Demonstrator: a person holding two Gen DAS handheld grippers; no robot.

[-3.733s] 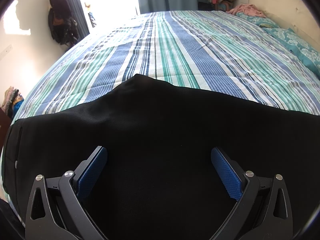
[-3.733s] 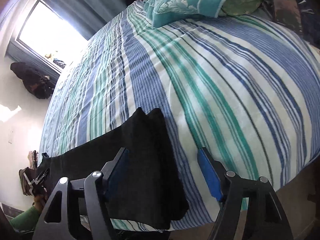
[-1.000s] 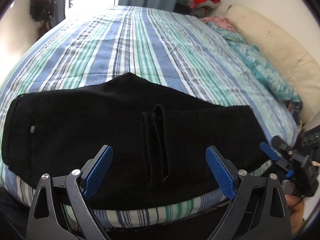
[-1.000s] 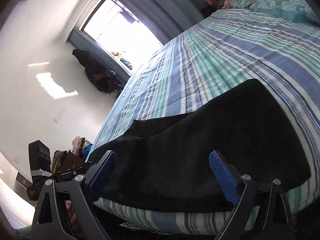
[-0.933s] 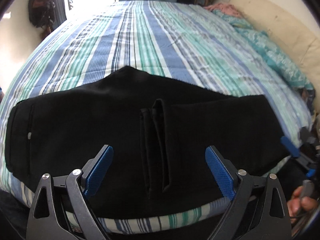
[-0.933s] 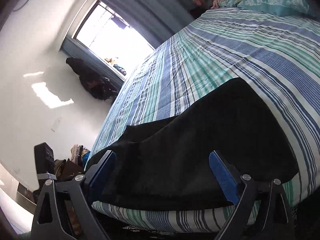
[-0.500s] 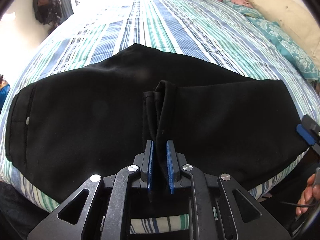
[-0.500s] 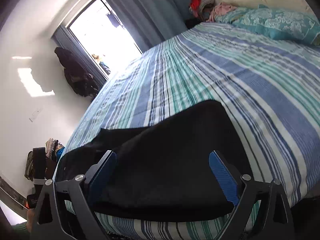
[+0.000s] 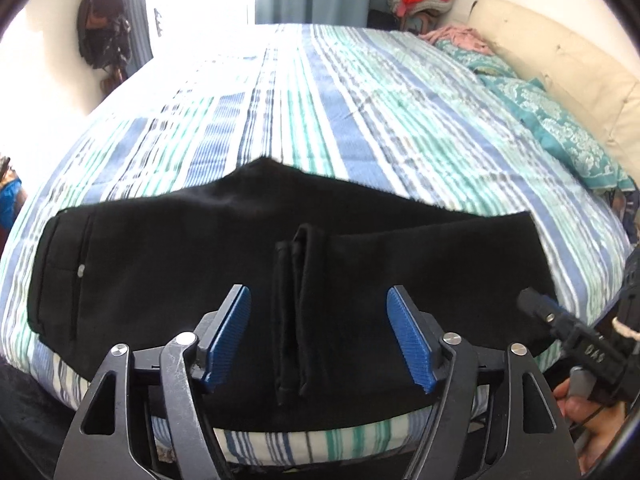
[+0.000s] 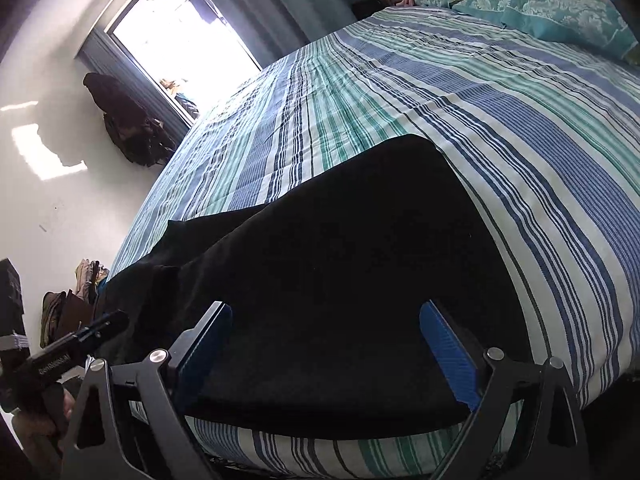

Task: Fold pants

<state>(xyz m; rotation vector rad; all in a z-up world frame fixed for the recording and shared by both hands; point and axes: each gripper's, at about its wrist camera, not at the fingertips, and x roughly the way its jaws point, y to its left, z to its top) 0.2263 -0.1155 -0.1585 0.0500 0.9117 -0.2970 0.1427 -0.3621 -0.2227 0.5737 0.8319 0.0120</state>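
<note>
A striped bed (image 9: 320, 92) carries black pants (image 9: 160, 248) near its edge and teal pillows (image 9: 560, 136).

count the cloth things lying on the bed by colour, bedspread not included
black: 1, the pants near the front edge of the bed
teal patterned: 1, the pillow by the headboard
pink: 1, a crumpled garment at the far corner
total: 3
</note>
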